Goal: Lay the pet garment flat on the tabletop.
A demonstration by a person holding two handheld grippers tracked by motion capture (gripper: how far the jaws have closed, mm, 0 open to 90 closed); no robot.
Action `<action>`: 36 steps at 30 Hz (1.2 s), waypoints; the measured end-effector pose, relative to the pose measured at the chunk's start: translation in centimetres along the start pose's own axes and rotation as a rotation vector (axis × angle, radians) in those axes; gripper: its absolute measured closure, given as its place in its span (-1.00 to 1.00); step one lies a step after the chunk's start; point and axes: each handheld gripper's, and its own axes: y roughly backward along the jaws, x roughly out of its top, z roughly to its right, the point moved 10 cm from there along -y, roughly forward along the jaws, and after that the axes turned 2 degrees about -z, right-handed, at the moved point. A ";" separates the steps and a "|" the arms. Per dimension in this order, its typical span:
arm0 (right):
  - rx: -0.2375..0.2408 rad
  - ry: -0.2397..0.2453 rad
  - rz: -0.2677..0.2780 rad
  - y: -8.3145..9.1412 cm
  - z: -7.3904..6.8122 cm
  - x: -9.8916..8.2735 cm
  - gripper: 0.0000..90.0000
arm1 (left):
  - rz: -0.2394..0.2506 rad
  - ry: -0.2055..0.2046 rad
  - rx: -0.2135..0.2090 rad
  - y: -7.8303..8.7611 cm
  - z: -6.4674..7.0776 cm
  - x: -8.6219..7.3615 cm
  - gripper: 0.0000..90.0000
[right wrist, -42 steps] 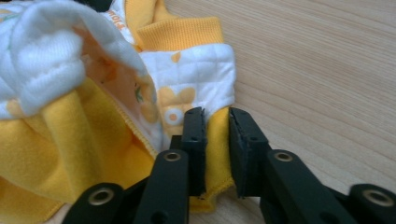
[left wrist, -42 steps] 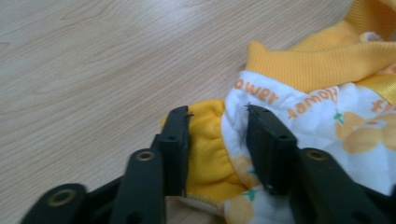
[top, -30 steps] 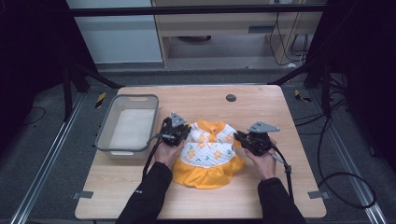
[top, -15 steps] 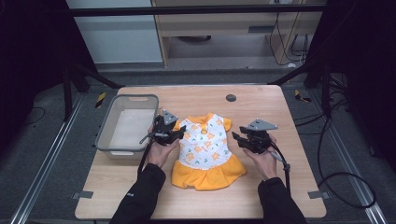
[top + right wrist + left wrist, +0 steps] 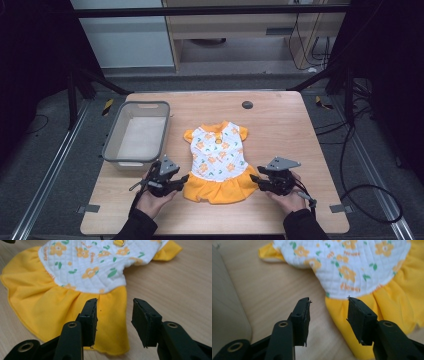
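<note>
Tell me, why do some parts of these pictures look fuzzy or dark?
In the high view, the room around the table is nearly black while the dress is evenly lit. In the left gripper view, the close black tongs look soft. In the right gripper view, the dress's far sleeve blurs.

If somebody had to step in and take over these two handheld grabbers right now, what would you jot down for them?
Left gripper: jaws have just been opening, nothing between them, poised at the skirt's left edge.
Right gripper: jaws have just been opening too, nothing held, poised at the skirt's right edge.
Small dress: lies spread flat on the wooden table, white flowered top toward the far side, yellow skirt nearest the hands.
Grey bin: left of the dress, holding no clothing.
Done: dress laid out flat.
Left: probably gripping both skirt corners to fold it; the bin may be where it goes.
</note>
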 end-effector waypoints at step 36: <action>0.055 -0.003 0.058 2.8 -3.2 -0.3 0.59 | 0.099 0.011 -0.027 2.7 -0.6 0.6 0.22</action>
